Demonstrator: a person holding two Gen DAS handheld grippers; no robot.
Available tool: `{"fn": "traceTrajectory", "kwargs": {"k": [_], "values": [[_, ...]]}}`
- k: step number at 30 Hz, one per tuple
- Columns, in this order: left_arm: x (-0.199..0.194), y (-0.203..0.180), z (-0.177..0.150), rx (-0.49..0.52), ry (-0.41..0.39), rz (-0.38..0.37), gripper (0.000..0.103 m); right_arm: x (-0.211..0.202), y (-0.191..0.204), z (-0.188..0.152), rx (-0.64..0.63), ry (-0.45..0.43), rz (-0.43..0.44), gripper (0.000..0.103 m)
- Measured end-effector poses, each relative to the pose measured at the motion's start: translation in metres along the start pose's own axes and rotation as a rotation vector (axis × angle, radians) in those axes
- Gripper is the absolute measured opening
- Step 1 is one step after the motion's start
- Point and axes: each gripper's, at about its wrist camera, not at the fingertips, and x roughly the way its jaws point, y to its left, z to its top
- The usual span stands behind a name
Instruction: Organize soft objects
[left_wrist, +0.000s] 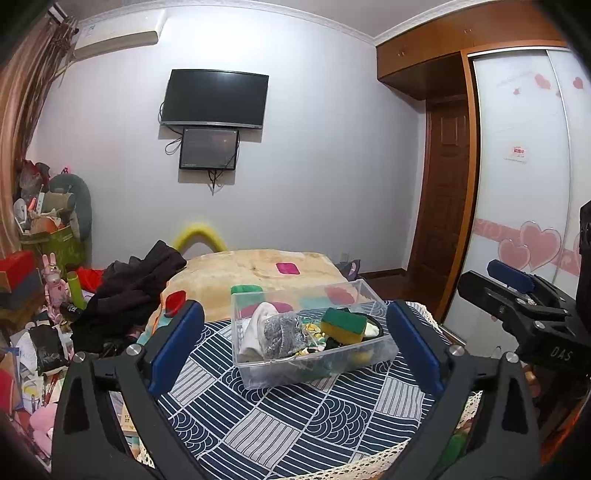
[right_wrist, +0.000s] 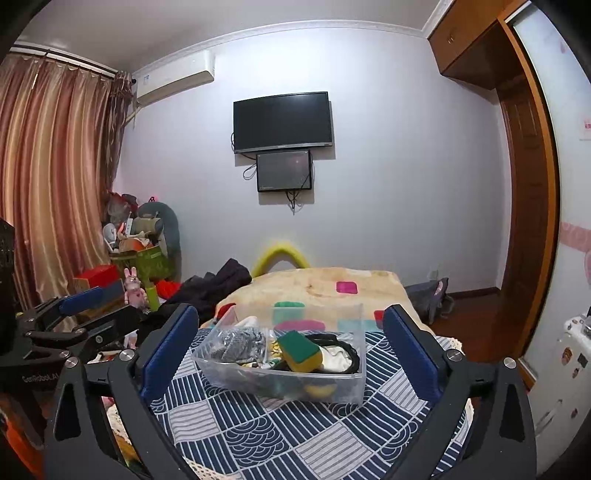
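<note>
A clear plastic bin (left_wrist: 373, 295) (right_wrist: 352, 384) stands on a blue-and-white patterned cloth (left_wrist: 280, 417) (right_wrist: 288, 432). In it lie a green-and-yellow sponge (left_wrist: 343, 325) (right_wrist: 299, 349), a grey knitted item (left_wrist: 280, 334) (right_wrist: 238, 343), a white cloth (left_wrist: 253, 328) and a black band (right_wrist: 347, 349). My left gripper (left_wrist: 295, 339) is open and empty, its pads either side of the bin, short of it. My right gripper (right_wrist: 291, 343) is open and empty, likewise short of the bin. The right gripper shows at the right of the left wrist view (left_wrist: 517, 295).
A bed with a beige blanket (left_wrist: 258, 266) (right_wrist: 314, 284) lies behind the cloth, with dark clothes (left_wrist: 133, 291) heaped on its left. Boxes and toys (left_wrist: 40, 258) clutter the left. A wardrobe (left_wrist: 524, 166) and a door (left_wrist: 443, 192) stand at the right.
</note>
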Motion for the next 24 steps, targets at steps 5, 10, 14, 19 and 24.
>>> {"fn": "traceTrajectory", "kwargs": {"k": [5, 10, 14, 19, 24], "values": [[-0.0017, 0.0018, 0.001, -0.012, 0.003, -0.003, 0.101, -0.0011, 0.0009, -0.0007, 0.0, -0.001, 0.0, 0.1], [0.0003, 0.0016, 0.0012, -0.016, 0.008, -0.002, 0.101, -0.001, 0.0009, -0.0007, 0.0, 0.0, 0.0, 0.1], [-0.0002, 0.0005, 0.0013, -0.013, 0.006, -0.003, 0.101, -0.0012, 0.0014, -0.0011, 0.001, 0.001, 0.001, 0.101], [-0.0013, 0.0003, 0.0008, -0.014, 0.0, -0.003, 0.101, -0.002, 0.0027, -0.0009, 0.0, -0.002, 0.002, 0.101], [-0.0007, 0.0009, 0.0012, -0.018, 0.003, -0.011, 0.101, -0.003, 0.0035, -0.0003, 0.002, -0.002, 0.003, 0.102]]}}
